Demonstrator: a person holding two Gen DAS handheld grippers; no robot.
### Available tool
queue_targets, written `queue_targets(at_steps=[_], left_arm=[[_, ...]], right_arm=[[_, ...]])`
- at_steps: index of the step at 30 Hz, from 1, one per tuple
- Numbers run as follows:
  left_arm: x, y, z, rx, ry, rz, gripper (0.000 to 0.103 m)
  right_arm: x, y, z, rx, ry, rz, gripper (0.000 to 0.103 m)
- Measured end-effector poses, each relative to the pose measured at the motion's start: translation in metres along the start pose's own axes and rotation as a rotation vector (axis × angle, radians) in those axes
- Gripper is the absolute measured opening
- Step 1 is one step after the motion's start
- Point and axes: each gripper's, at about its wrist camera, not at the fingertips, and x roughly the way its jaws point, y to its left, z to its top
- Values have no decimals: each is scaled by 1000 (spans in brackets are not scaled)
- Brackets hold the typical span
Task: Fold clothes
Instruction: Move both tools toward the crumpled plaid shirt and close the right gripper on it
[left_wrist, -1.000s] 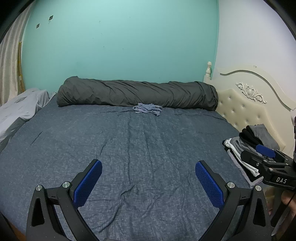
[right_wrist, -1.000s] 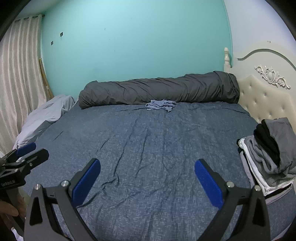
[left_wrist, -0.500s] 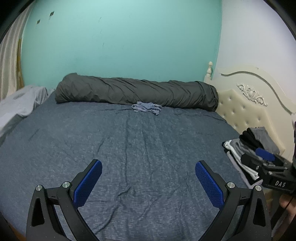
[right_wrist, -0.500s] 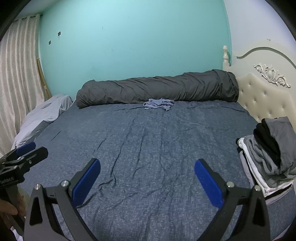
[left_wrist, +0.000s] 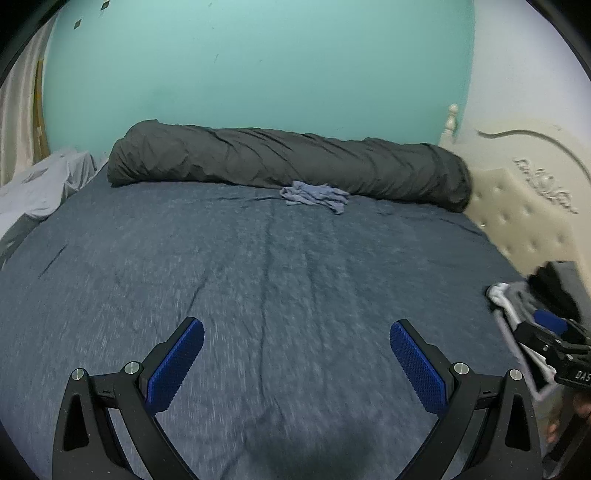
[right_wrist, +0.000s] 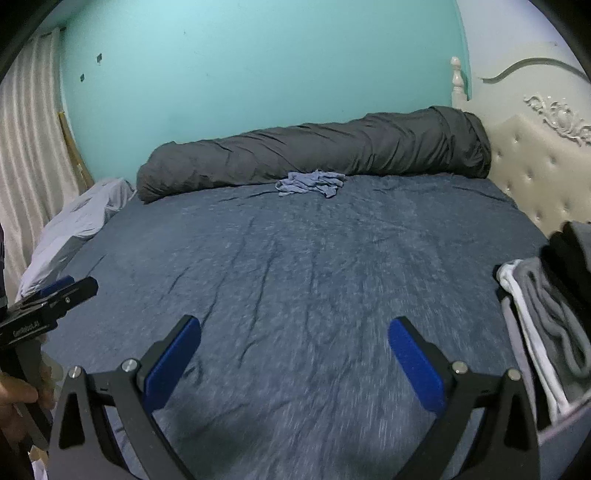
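Observation:
A small crumpled blue-grey garment (left_wrist: 316, 194) lies on the far side of the bed (left_wrist: 258, 280), against the rolled dark duvet; it also shows in the right wrist view (right_wrist: 310, 183). A stack of folded grey, black and white clothes (right_wrist: 546, 317) sits at the bed's right edge, also in the left wrist view (left_wrist: 535, 295). My left gripper (left_wrist: 295, 354) is open and empty over the near part of the bed. My right gripper (right_wrist: 293, 350) is open and empty too. Each gripper shows at the edge of the other's view: the right (left_wrist: 554, 343), the left (right_wrist: 51, 302).
A rolled dark grey duvet (left_wrist: 288, 162) lies along the teal wall. A cream tufted headboard (right_wrist: 535, 173) stands at the right. Pale grey bedding (right_wrist: 74, 221) is heaped at the left, by a curtain (right_wrist: 29, 166). The blue sheet is wrinkled.
Both grippers have moved forward over the bed and the views now blur with motion. The left view has swung a little to the left. Both stay open.

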Motion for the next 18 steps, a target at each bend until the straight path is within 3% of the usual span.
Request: queue_targets(at_steps=[6,11,18], left_arm=[[98,10,36,-3,3,-3,103],[176,23,64,-28,29,3,103],[243,36,100,-41,88,22,103]], right_arm=[[98,-13,31,-59,12,-32,102],[166,-22,68,-37,39,-20,102],[250,-29,120,-24,73,-13,99]])
